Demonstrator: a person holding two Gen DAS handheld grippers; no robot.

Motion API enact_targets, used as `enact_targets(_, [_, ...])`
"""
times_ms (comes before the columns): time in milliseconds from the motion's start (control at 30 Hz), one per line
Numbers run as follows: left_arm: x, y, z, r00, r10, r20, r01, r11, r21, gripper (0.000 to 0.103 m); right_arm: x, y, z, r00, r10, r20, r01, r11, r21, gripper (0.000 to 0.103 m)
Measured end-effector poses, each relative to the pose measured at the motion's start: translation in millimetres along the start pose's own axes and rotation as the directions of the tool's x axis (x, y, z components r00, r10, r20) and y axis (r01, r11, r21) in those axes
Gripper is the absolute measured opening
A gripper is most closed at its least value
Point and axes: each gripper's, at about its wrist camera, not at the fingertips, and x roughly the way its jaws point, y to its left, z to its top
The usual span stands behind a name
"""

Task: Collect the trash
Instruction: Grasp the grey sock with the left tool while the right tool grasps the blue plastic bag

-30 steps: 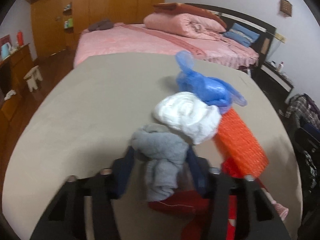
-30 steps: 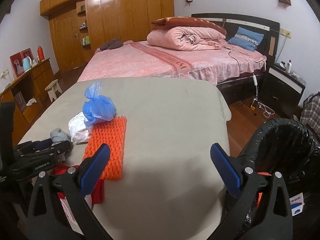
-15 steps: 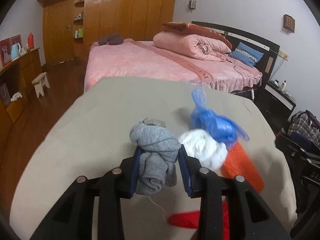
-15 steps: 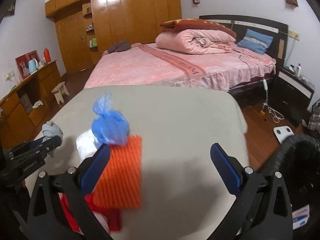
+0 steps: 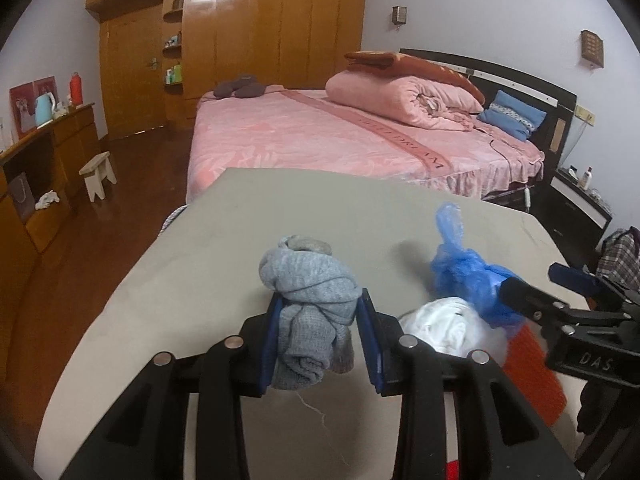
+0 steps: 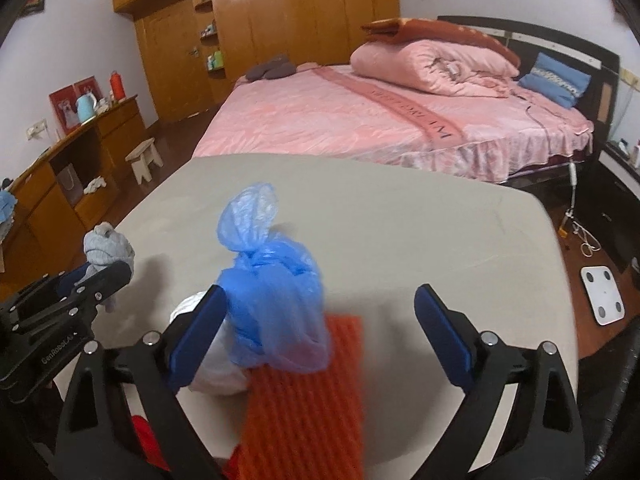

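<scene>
My left gripper (image 5: 320, 340) is shut on a grey knitted cloth bundle (image 5: 308, 300) and holds it above the beige table (image 5: 320, 208); it also shows in the right wrist view (image 6: 106, 246). My right gripper (image 6: 320, 332) is open, its jaws on either side of a knotted blue plastic bag (image 6: 272, 292), not touching it. The bag (image 5: 464, 276) rests against a white crumpled wad (image 5: 444, 326), which also shows in the right wrist view (image 6: 212, 368), and an orange ribbed mat (image 6: 304, 404).
A red item (image 6: 144, 436) lies at the table's near edge. A pink bed (image 5: 340, 136) stands beyond the table. A wooden dresser (image 5: 48, 160) and small stool (image 5: 98, 168) are on the left. A white scale (image 6: 604, 294) lies on the floor right.
My left gripper has lifted the grey bundle off the table and moved left. My right gripper has swung left, over the blue bag, away from the black bin.
</scene>
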Motion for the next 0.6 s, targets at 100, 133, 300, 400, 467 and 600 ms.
enact_targets(100, [2, 4, -1, 1.000, 0.007, -0.002, -0.007, 1.000, -0.010, 0.036, 10, 5, 0, 0.999, 0.026, -0.033, -0.027, 1.000, -0.016, 0.076])
enact_targets(133, [2, 5, -1, 1.000, 0.009, -0.002, -0.009, 1.000, -0.012, 0.036, 13, 5, 0, 0.998, 0.040, -0.045, -0.041, 0.999, -0.013, 0.074])
enact_targets(300, [2, 5, -2, 1.000, 0.012, -0.006, -0.013, 1.000, -0.014, 0.036, 20, 5, -2, 0.984, 0.147, -0.099, -0.148, 0.989, 0.001, 0.041])
enact_targets(400, [-1, 2, -1, 1.000, 0.013, 0.001, -0.013, 1.000, -0.009, 0.036, 13, 8, -1, 0.983, 0.161, -0.084, -0.163, 0.986, -0.016, 0.036])
enact_targets(467, [-5, -1, 1, 1.000, 0.014, 0.011, -0.014, 1.000, -0.004, 0.036, 5, 5, 1, 0.986, 0.157, -0.061, -0.159, 0.987, -0.014, 0.035])
enact_targets(600, [-17, -7, 7, 0.999, 0.014, 0.038, -0.014, 1.000, 0.008, 0.036, -13, 2, 5, 0.989, 0.150, -0.009, -0.150, 0.989, -0.009, 0.035])
